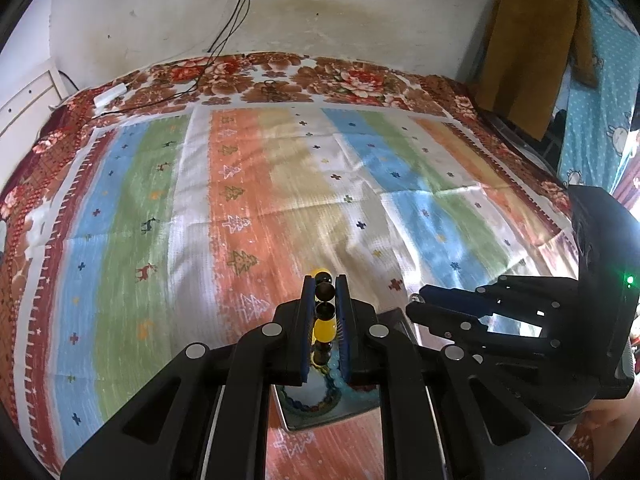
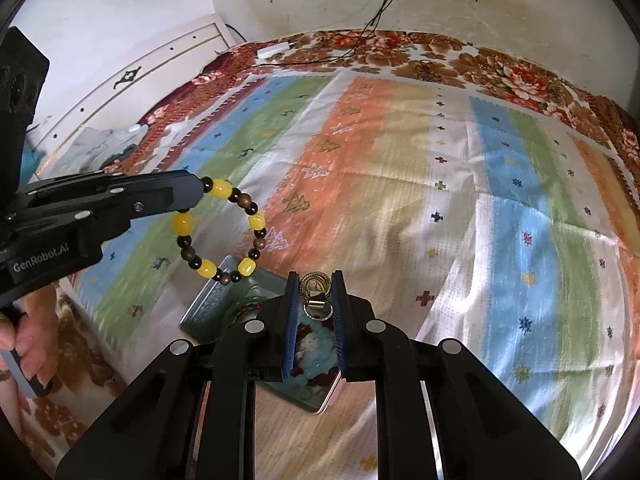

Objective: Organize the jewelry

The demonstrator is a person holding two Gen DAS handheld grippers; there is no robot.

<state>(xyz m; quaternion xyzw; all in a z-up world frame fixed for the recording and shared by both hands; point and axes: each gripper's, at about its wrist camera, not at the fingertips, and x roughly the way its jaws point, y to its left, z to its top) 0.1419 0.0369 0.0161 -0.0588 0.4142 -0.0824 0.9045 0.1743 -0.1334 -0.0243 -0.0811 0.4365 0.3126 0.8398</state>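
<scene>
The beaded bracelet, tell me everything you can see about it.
The beaded bracelet is a closed loop of large glossy yellow beads alternating with smaller dark brown and black ones; the brown ones look wooden. The left tool is shut on its upper part, so the loop hangs freely in the air above the rectangular tin on the striped cloth. Nothing else touches it. In the left wrist view it is seen edge-on between the fingers.

Striped cloth covers a floral bedspread; cables hang behind.
</scene>
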